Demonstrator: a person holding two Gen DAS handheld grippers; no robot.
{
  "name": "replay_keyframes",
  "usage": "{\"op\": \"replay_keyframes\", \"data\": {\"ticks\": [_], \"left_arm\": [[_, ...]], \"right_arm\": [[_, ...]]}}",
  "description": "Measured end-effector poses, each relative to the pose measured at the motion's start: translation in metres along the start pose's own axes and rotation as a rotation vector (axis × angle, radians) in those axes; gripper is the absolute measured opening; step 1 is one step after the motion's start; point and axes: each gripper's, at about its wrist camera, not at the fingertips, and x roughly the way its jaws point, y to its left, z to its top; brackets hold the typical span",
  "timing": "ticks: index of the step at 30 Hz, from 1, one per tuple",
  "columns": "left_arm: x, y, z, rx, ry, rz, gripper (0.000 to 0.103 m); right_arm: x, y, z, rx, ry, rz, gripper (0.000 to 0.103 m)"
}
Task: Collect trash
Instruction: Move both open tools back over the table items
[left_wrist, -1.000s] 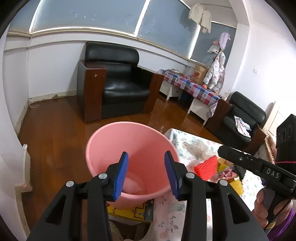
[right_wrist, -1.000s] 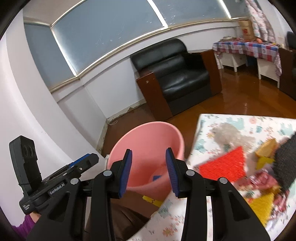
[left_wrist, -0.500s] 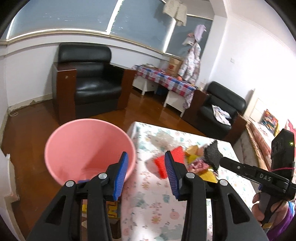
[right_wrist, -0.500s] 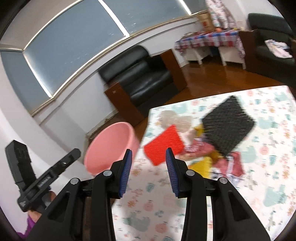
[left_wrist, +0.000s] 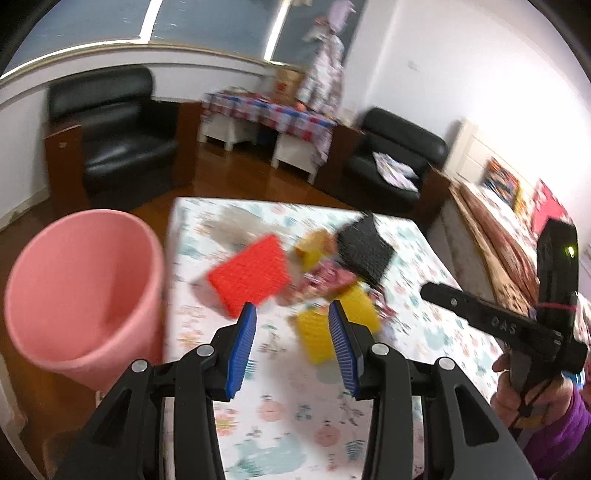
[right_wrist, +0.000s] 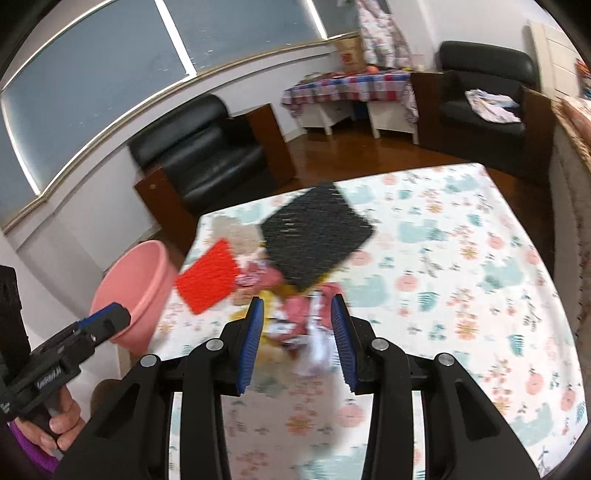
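A pile of trash lies on the floral tablecloth (left_wrist: 295, 406): a red mesh square (left_wrist: 251, 273), a black mesh square (left_wrist: 364, 247), yellow pieces (left_wrist: 317, 332) and pink wrappers (left_wrist: 328, 277). A pink bucket (left_wrist: 81, 291) stands off the table's left edge. My left gripper (left_wrist: 291, 314) hovers open just short of the yellow pieces, nothing between its pads. In the right wrist view my right gripper (right_wrist: 297, 306) is open above pink wrappers (right_wrist: 266, 275) and a white crumpled scrap (right_wrist: 317, 347), near the black square (right_wrist: 317, 236) and the red square (right_wrist: 208, 277). Motion blurs both views.
Black armchairs (left_wrist: 114, 140) stand on the wooden floor behind the table, along with a checked-cloth side table (left_wrist: 273, 110). The other gripper (left_wrist: 436, 291) is at the right of the left wrist view, held by a hand in a purple sleeve. The bucket (right_wrist: 133, 288) sits left of the pile.
Both views have swung right, away from the pink bucket and over the table. The trash pile now lies straight ahead of both grippers. Neither pair of jaws has changed its gap.
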Motion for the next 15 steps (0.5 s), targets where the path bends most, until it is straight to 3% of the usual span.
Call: {"op": "replay_keyframes", "data": {"ticks": [8, 11, 15], "left_arm": [[0.056, -0.041, -0.012, 0.157, 0.127, -0.066, 0.042], [0.072, -0.052, -0.016, 0.209, 0.154, -0.064, 0.043], [0.087, -0.057, -0.025, 0.260, 0.177, -0.044, 0.043]], "right_arm": [[0.012, -0.029, -0.007, 0.055, 0.051, -0.003, 0.039], [0.017, -0.035, -0.008, 0.073, 0.067, 0.002, 0.051], [0.022, -0.038, -0.007, 0.090, 0.074, 0.011, 0.054]]}}
